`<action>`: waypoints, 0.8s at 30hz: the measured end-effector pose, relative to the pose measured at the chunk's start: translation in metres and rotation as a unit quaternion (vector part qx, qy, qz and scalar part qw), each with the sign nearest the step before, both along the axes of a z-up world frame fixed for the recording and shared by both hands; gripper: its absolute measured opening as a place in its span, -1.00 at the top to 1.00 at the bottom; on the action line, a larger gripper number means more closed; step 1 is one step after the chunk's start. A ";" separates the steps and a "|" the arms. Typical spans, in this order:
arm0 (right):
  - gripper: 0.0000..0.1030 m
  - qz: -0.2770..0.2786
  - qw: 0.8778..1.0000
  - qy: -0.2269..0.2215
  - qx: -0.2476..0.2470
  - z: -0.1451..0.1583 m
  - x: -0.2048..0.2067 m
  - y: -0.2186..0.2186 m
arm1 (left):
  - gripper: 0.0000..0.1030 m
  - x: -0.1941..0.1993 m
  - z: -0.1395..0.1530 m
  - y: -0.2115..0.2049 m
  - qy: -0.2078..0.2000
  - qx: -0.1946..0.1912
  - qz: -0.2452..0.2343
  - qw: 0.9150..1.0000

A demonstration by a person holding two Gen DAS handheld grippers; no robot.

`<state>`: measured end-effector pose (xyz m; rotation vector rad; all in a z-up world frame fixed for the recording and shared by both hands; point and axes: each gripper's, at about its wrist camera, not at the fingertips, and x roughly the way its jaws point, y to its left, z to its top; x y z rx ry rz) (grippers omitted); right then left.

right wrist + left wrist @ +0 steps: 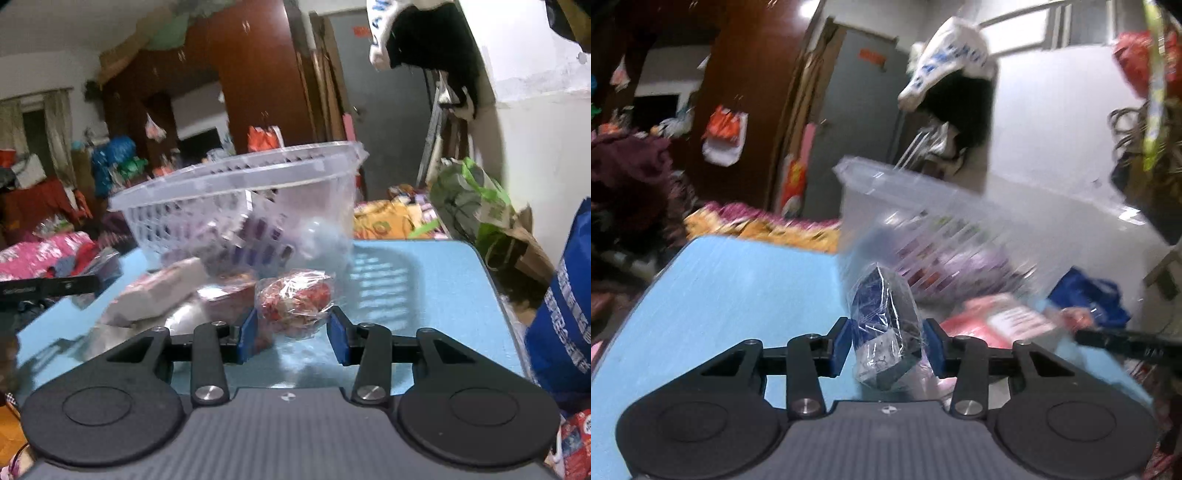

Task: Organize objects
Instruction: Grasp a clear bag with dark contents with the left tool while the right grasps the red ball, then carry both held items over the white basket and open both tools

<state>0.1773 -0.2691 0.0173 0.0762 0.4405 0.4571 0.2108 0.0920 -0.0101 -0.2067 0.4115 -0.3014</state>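
Note:
My left gripper (888,345) is shut on a blue and white box in clear wrap (882,325), held above the light blue table (738,295) in front of a clear plastic basket (923,206). My right gripper (293,338) is shut on a red snack bag in clear plastic (295,299), low over the table (424,295). The basket (236,199) stands behind it and holds purple packets. A pink and white pack (159,291) and a red box (229,299) lie left of the bag. The other gripper's black finger (51,286) shows at the left edge.
A pink and white pack (1001,321) lies on the table right of my left gripper. A blue bag (565,314) stands off the table's right edge, a green and white bag (469,199) behind it. Clothes and bedding fill the room behind.

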 end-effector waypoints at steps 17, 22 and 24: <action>0.12 -0.018 0.995 -0.076 0.064 -0.006 -0.016 -0.012 | 0.13 -0.008 -0.004 -0.006 -0.049 -0.020 -0.059 0.997; 0.12 -0.015 0.994 -0.088 0.068 -0.005 -0.018 -0.012 | 0.13 -0.009 -0.005 -0.005 -0.052 -0.021 -0.057 0.997; 0.12 -0.015 0.993 -0.092 0.069 -0.006 -0.019 -0.012 | 0.13 -0.009 -0.005 -0.006 -0.055 -0.020 -0.057 0.997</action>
